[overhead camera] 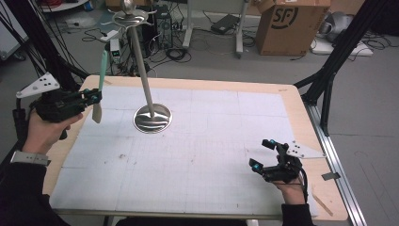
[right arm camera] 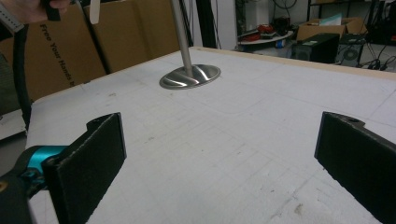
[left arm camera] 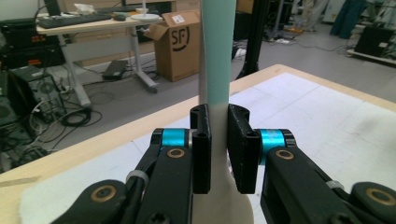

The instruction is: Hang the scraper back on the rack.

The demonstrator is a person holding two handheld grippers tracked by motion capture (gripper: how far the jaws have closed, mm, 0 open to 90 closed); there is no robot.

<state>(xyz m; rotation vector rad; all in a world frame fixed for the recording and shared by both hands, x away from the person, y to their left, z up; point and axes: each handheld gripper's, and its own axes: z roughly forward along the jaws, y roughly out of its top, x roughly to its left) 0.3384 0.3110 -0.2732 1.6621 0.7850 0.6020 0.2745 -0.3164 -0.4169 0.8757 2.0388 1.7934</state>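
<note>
High view: spatula upright, handle up.

The stand is polished metal: its round base shines like a mirror and its pole is smooth steel. The spoon looks like matt plastic, pale green at the top and off-white lower. The left claw is black matt plastic with glossy turquoise metal parts and brass rivets. The counter has a light wood rim, and its mat is white, dull paper or cloth, slightly stained.
</note>
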